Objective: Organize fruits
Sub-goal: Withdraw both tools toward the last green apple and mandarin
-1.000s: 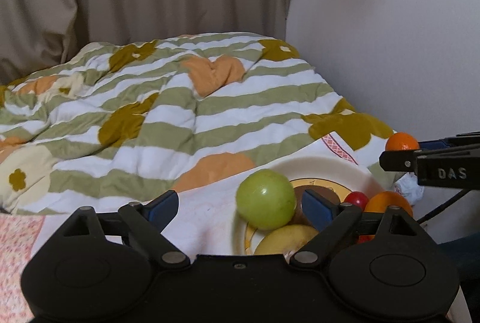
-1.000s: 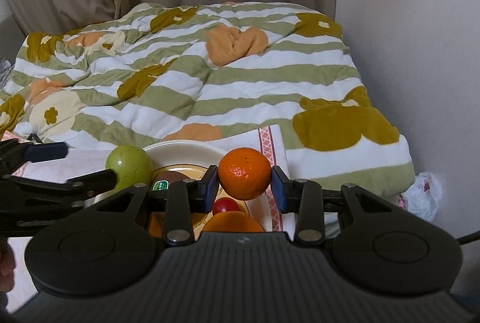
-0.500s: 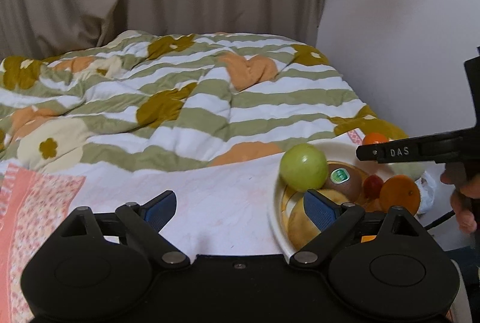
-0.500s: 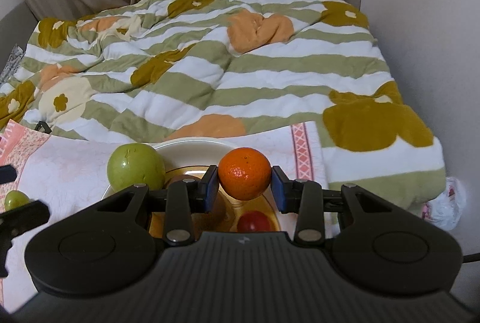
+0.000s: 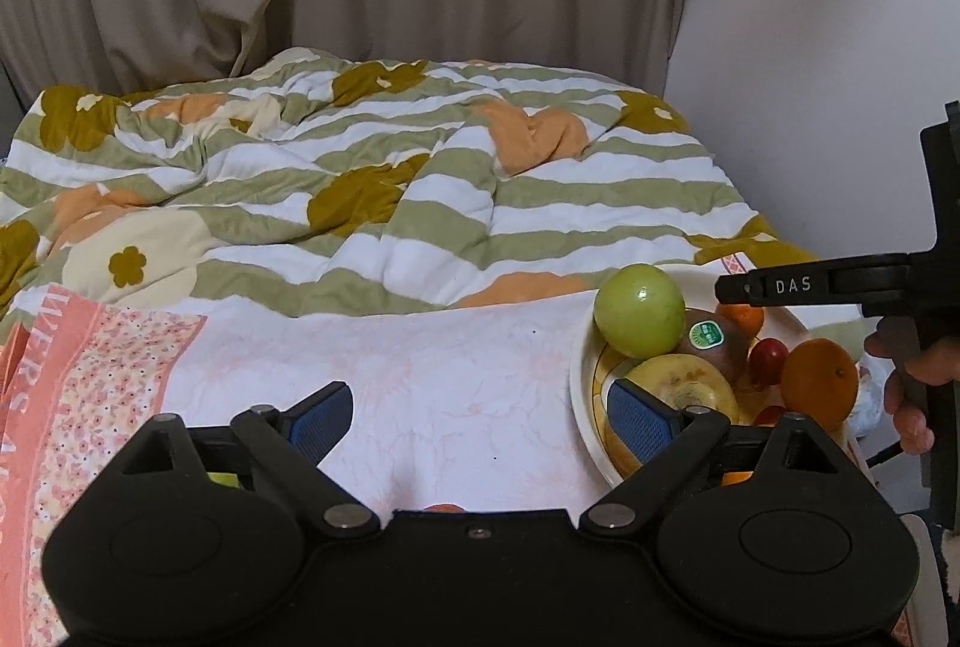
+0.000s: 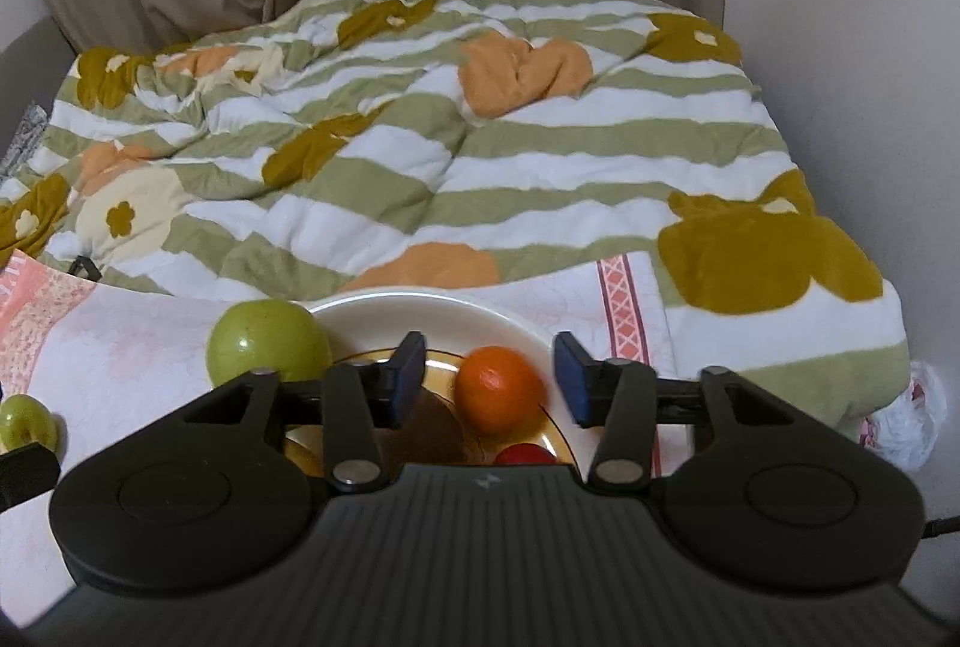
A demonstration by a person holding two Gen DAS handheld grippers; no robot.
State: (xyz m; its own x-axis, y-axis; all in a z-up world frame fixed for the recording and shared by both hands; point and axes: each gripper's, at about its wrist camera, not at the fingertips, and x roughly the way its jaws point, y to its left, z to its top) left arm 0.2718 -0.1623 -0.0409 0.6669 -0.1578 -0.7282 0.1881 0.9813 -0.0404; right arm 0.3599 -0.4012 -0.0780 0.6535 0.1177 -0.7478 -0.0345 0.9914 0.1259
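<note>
Right gripper [image 6: 489, 386] over plate [image 6: 480, 314], jaws opening, pads clear of orange [image 6: 497, 390] lying between them on the plate. Green apple [image 6: 268, 344] just left of its left finger, at the rim; red fruit [image 6: 527, 454] below the orange. Left gripper [image 5: 480, 410] wide apart over cloth [image 5: 420, 365], nothing between; plate [image 5: 579, 383] at its right finger.
</note>
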